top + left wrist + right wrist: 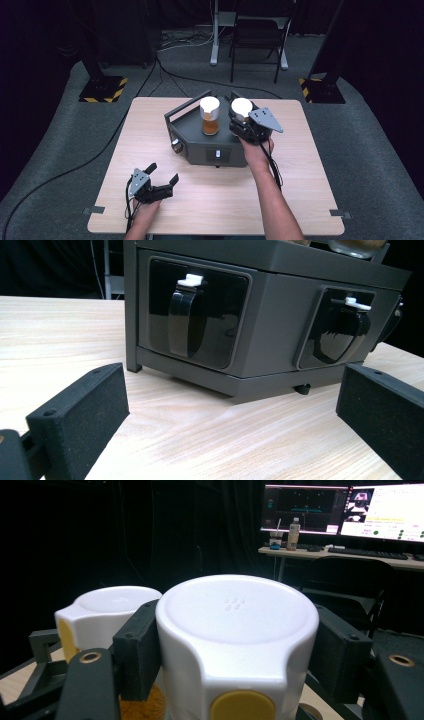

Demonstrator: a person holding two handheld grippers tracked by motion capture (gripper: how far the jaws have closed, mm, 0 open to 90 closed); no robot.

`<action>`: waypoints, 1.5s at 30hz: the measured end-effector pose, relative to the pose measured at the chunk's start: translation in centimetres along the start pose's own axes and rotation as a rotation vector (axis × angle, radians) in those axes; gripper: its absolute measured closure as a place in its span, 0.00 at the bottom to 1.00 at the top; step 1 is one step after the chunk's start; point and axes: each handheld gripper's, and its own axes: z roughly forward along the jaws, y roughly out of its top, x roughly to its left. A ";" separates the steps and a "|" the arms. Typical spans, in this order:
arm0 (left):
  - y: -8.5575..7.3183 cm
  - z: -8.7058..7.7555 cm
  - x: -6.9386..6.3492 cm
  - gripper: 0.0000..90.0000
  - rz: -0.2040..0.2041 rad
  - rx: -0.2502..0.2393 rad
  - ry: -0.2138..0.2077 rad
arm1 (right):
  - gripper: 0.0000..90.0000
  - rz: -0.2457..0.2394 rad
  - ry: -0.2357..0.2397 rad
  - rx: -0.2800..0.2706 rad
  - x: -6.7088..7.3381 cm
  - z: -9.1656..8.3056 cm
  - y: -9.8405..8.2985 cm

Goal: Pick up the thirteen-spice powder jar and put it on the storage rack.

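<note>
At the near-left part of the table (300, 210), the left gripper (162, 176) rests low on the wood with its jaws spread wide and nothing between them, its pads (82, 415) clear of the dark grey rack (260, 330) ahead (two black levers with white tabs sit on the rack's faces). Further right, a white-capped jar (210, 116) of amber contents stands on top of the rack. Just right of it, the right gripper (243, 120) has its jaws closed against both sides of the second white-capped jar (235, 645), which sits at the rack's right end.
</note>
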 end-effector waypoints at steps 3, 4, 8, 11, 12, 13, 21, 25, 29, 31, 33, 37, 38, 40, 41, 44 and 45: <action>0.0 0.0 -0.1 0.00 0.006 -0.001 0.004 | 0.33 0.020 -0.010 0.014 0.0 0.6 -0.1; 0.0 0.0 -0.1 0.00 0.008 -0.001 0.003 | 0.33 0.031 -0.013 0.019 0.0 0.7 -0.1; 0.1 0.1 -0.3 0.00 0.028 0.009 -0.003 | 0.33 0.038 -0.028 0.041 0.1 1.3 -0.1; 0.1 0.2 -0.5 0.00 0.039 0.010 -0.003 | 0.33 0.055 -0.035 0.056 0.1 1.7 0.0; 0.1 0.2 -0.4 0.00 0.040 0.011 -0.007 | 0.33 0.056 -0.038 0.061 0.1 1.8 0.0; 0.1 0.2 -0.4 0.00 0.039 0.010 -0.008 | 0.33 0.052 -0.041 0.066 0.2 1.9 0.1; 0.1 0.2 -0.2 0.00 0.027 0.007 -0.011 | 0.33 0.043 -0.050 0.097 0.3 2.3 0.6; 0.1 0.2 -0.2 0.00 0.027 0.008 -0.012 | 0.33 0.044 -0.055 0.114 0.2 2.4 0.6; 0.1 0.2 -0.2 0.00 0.025 0.008 -0.011 | 0.33 0.058 -0.056 0.112 -0.1 2.4 0.5; 0.1 0.2 -0.2 0.00 0.028 0.006 -0.012 | 0.33 0.065 -0.055 0.116 -0.2 2.4 0.6; 0.1 0.2 -0.2 0.00 0.029 0.008 -0.013 | 0.33 0.066 -0.059 0.119 -0.1 2.5 0.7; 0.1 0.2 -0.2 0.00 0.027 0.006 -0.012 | 0.33 0.064 -0.065 0.123 0.1 2.6 0.8; 0.1 0.1 -0.2 0.00 0.024 0.004 -0.011 | 0.33 0.060 -0.066 0.124 0.1 2.6 0.8; 0.1 0.1 -0.1 0.00 0.021 0.003 -0.011 | 0.33 0.061 -0.065 0.125 0.1 2.6 0.8; 0.1 0.1 -0.1 0.00 0.021 0.003 -0.011 | 0.33 0.061 -0.065 0.125 0.1 2.6 0.8; 0.0 0.1 -0.1 0.00 0.020 0.001 -0.011 | 0.33 0.060 -0.064 0.125 0.1 2.6 0.8; 0.0 0.1 -0.1 0.00 0.020 0.002 -0.011 | 0.33 0.062 -0.065 0.125 0.1 2.6 0.8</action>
